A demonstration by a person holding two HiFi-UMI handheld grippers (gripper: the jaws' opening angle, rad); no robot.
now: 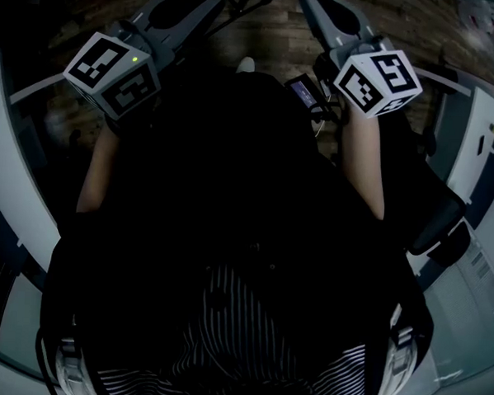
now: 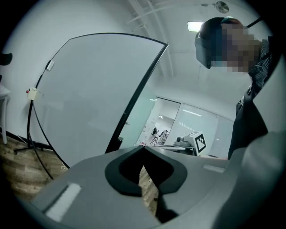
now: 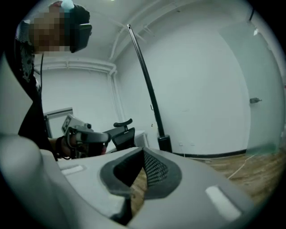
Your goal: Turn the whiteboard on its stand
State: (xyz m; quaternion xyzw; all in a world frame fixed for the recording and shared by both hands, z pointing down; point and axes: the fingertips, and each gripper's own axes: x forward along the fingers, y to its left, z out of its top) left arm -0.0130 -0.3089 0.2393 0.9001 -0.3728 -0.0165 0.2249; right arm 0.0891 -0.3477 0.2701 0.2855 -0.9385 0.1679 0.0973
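The whiteboard fills the left of the left gripper view as a large pale panel with a black frame, tilted, and its stand foot rests on the wood floor. In the right gripper view it shows nearly edge-on as a thin black bar that ends in a dark base. My left gripper is shut with nothing between its jaws, short of the board. My right gripper is shut and empty too, apart from the bar. In the head view both grippers reach forward at the top.
A black office chair stands behind the board's edge. A cable lies on the wood floor. White walls and a glass-walled room lie beyond. The person's dark torso fills the head view.
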